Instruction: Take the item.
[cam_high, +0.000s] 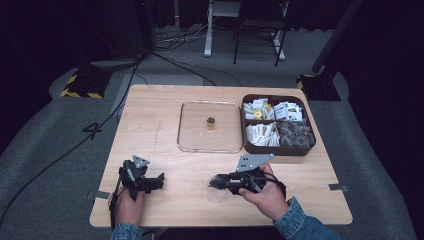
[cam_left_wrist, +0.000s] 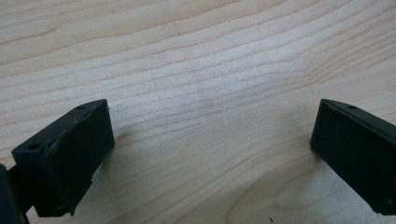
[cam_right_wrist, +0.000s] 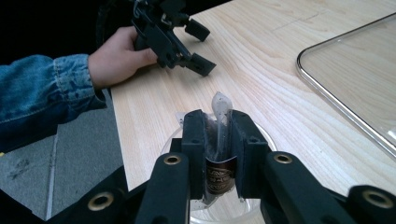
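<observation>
1. Right hand-held gripper (cam_right_wrist: 218, 154): jaws clamped on a clear sachet (cam_right_wrist: 219, 140) of dark contents, held over a clear cup (cam_high: 216, 192) at 6 o'clock on the tabletop (cam_high: 165, 135).
2. Left hand-held gripper (cam_left_wrist: 212, 154): jaws spread wide, nothing between them, resting at 7 o'clock.
3. Glass lid (cam_high: 192, 130): centre, brass knob.
4. Brown box (cam_high: 276, 149) of sachets: 2 o'clock, touching the lid.

It looks like a recording studio or lab: black curtains (cam_high: 385, 60) surround a lone wooden bench (cam_high: 165, 125) on grey carpet (cam_high: 45, 150), with cables (cam_high: 75, 145) trailing and hazard-striped stand bases (cam_high: 80, 86).
</observation>
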